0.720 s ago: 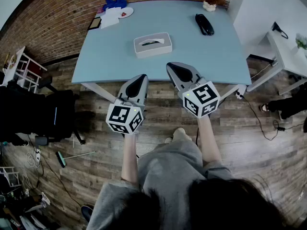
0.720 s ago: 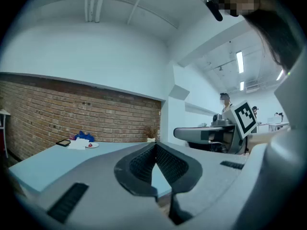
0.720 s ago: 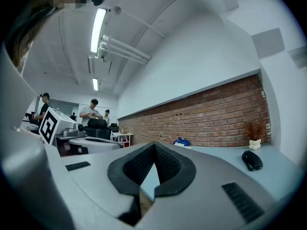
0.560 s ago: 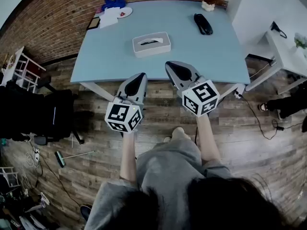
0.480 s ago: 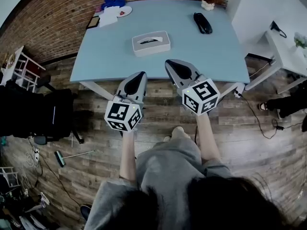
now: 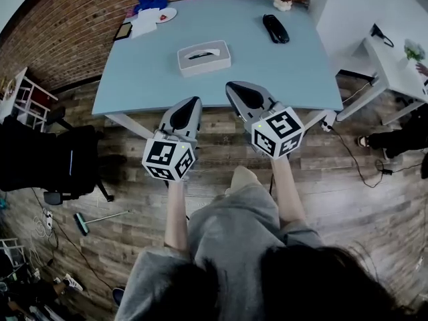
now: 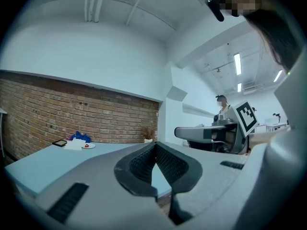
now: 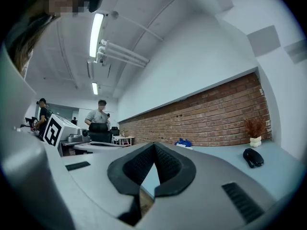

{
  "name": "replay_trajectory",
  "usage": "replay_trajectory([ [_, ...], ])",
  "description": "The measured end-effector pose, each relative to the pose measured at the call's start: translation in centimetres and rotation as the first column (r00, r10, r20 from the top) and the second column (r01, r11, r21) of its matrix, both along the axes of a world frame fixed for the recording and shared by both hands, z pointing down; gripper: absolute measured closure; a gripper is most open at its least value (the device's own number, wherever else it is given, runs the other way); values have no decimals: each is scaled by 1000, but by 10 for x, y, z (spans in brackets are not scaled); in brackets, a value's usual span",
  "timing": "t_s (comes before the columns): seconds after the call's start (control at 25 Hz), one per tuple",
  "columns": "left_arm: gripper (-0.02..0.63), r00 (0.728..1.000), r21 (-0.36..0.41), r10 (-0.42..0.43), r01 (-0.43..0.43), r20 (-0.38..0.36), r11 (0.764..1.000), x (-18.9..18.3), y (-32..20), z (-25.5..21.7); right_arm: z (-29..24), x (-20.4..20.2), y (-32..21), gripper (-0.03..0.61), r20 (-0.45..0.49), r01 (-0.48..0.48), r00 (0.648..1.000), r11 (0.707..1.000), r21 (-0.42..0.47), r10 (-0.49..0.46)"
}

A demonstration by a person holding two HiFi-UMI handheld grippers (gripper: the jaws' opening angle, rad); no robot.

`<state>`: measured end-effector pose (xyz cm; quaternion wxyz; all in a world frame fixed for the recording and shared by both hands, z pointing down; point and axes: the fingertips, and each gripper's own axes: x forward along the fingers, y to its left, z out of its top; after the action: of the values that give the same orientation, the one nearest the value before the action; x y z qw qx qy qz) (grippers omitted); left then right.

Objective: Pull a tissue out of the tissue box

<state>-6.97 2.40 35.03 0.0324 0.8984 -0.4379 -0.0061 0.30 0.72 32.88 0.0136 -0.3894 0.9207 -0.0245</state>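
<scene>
A white tissue box (image 6: pixel 204 57) with a dark slot in its top sits on the light blue table (image 6: pixel 147 79), a little back from the near edge. Both grippers are held level off the table's near edge, short of the box and over the wooden floor. My left gripper (image 6: pixel 189 102) has its tips pressed together with nothing between them, as the left gripper view (image 7: pixel 155 144) shows. My right gripper (image 6: pixel 235 87) is likewise shut and empty (image 8: pixel 154 145). In both gripper views the box is hidden.
A black case (image 6: pixel 275 28) and a small plant pot (image 6: pixel 281 4) sit at the table's far right. Papers, a plate (image 6: pixel 150 17) and a dark tablet (image 6: pixel 123 31) lie far left. A black chair (image 6: pixel 63 159) stands left, a white side table (image 6: pixel 391 59) right.
The table and box have slid slightly up and left in the head view. Both grippers have kept their places before the near edge and stayed shut.
</scene>
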Motion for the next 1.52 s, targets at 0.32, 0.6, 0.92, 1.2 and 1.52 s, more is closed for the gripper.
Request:
replay_trajectory([
  [0.32,611,1000,-30,12,-12,-12,999,11,-15,8,7,11,-19,580,-16,-12,1000,999,-31,12],
  [0.6,611,999,-63,-26,24,-24,998,4,-36,15,16,4,-44,580,-34,25,999,997,-75,-27],
  [0.92,611,997,-87,-67,63,-46,994,-10,-72,25,20,1,-83,580,24,76,997,992,-101,-74],
  [1.2,611,996,-61,-87,85,-34,995,-10,-114,14,12,-5,-131,580,-4,128,992,988,-87,-129],
  [1.52,611,992,-69,-123,121,-21,990,-12,-154,11,15,-11,-174,580,1,186,982,977,-106,-187],
])
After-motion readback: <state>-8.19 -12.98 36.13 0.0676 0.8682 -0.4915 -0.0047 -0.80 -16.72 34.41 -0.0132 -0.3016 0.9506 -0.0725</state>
